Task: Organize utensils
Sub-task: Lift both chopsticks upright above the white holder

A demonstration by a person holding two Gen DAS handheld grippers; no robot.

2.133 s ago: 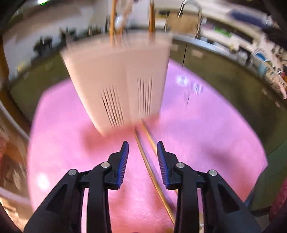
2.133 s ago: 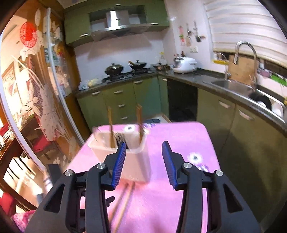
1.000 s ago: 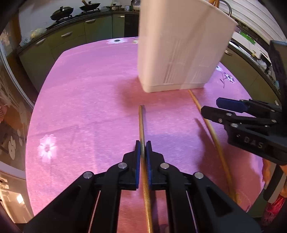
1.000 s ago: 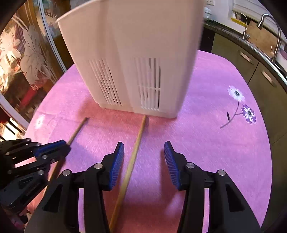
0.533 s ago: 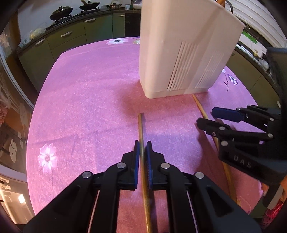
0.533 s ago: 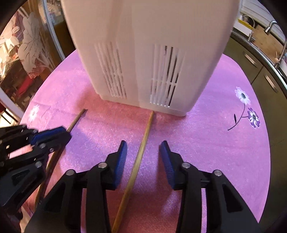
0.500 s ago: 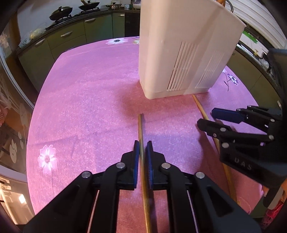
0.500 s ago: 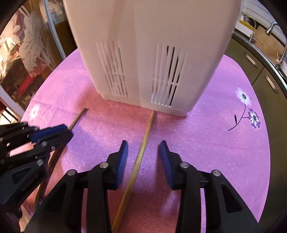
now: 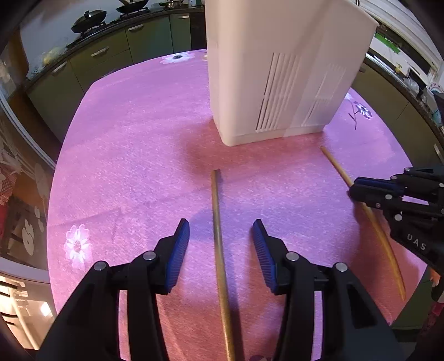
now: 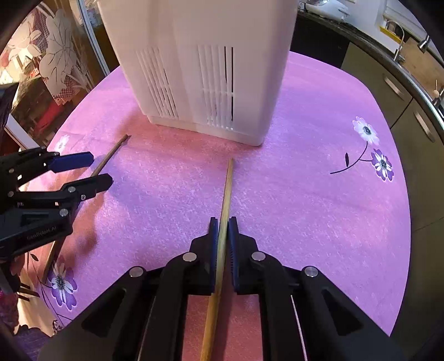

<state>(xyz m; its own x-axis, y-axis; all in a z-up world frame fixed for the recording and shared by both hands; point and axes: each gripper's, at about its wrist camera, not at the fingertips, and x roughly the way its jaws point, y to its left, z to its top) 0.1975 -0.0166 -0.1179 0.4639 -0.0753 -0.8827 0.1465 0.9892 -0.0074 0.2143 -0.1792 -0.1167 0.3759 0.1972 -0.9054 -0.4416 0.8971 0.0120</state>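
Chopsticks, 2 of them, lie flat on the pink tabletop (image 9: 133, 133) in front of you, well apart from each other. The darker chopstick (image 9: 219, 244) lies between the fingers of your left tongs (image 9: 221, 236), which are spread wide and touch nothing; its far tip stops short of the holder. The paler chopstick (image 10: 225, 200) runs up through your right tongs (image 10: 221, 236), whose blue pads are clenched on its shaft, and its tip points at the holder's base without reaching it.

The white utensil holder (image 10: 199, 64) stands upright on the tabletop just beyond both tips, directly ahead of either stick. It is a tall plastic box with 2 panels of vertical slots in the wall facing you. From the right wrist view a dark upright line shows through the right-hand slots, but you cannot tell what it is; the holder's top is out of frame in both views, so its contents are not visible.

From the left wrist view your right tongs (image 9: 353, 187) show at the right edge over the paler chopstick (image 9: 369, 213). From the right wrist view your left tongs (image 10: 101, 170) show at the left edge over the darker chopstick (image 10: 111, 154).

Printed flowers (image 10: 381, 163) mark the cloth to the right. Green cabinets (image 9: 111, 55) and a stove with pans (image 9: 88, 20) stand behind the tabletop, and a sink faucet (image 10: 399, 36) sits on the counter at the far right.
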